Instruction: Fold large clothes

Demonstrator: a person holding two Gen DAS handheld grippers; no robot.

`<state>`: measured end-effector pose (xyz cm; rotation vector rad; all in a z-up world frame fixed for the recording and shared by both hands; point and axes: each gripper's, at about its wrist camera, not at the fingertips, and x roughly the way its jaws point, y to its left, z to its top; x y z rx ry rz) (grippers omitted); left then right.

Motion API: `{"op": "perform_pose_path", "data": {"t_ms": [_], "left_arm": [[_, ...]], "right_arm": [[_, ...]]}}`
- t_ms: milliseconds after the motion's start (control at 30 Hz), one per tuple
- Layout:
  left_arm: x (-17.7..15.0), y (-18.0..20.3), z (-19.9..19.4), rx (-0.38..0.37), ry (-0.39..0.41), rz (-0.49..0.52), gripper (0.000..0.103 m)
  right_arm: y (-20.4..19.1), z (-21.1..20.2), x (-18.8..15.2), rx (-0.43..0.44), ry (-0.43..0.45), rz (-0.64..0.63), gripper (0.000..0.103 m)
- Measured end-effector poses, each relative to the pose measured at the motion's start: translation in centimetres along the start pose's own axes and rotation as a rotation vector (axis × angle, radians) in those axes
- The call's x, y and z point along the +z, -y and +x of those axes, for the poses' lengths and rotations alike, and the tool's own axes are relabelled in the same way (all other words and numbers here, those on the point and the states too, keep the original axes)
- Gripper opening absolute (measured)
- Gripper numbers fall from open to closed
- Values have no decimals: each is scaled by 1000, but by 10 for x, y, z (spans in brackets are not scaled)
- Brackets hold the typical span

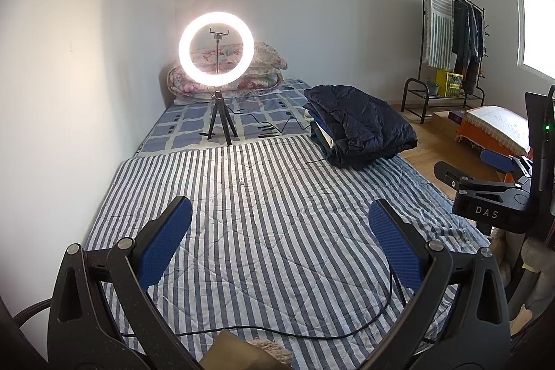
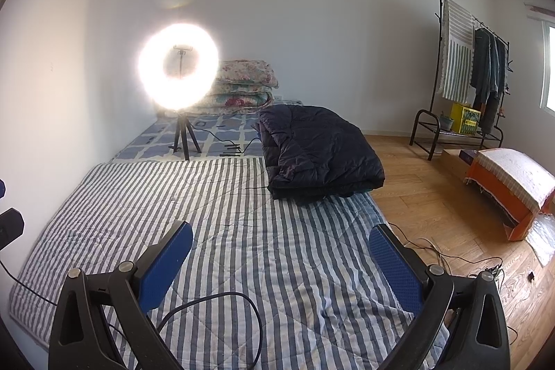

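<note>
Striped quilt (image 1: 277, 214) fills the lower centre of both views, flat, blue-and-white stripes running away from the cameras; in the right wrist view its right edge meets wood floor (image 2: 433, 196). Beyond it, mid-frame, a blue-check sheet (image 1: 187, 123) runs to the back wall. Task item: dark puffer jacket (image 2: 319, 151), folded, sits on top of a stack of folded clothes (image 1: 321, 130) at the far right edge of the quilt, centre-right of frame in both views; only the stack's left edge shows under it. Floral bedding pile (image 2: 242, 89) is at the back wall, partly behind the ring light (image 1: 215, 46), which is lit, on a small tripod standing on the check sheet, upper-left of centre. Clothes rack (image 1: 447, 40) at upper right, with a striped cloth and dark garments hanging, yellow box on its lower shelf. Orange box (image 2: 503, 196) with a pale cover on the floor, right edge. Black cable (image 2: 215, 311) loops over the quilt at bottom centre. Left gripper (image 1: 280, 245) at bottom of its view: blue pads spread wide apart, nothing between them, above the quilt. Right gripper (image 2: 281, 262): same, pads wide apart, holding nothing; its body also shows at the right edge of the left wrist view.
</note>
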<state>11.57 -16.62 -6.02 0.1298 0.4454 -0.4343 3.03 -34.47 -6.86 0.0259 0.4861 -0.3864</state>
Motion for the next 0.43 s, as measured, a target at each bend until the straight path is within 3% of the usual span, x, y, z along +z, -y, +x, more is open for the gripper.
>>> {"op": "perform_pose_path", "data": {"t_ms": [433], "left_arm": [[7,1,-3,5,44,33,103]], "right_arm": [[2,1,-1,1,-4,1,103]]}}
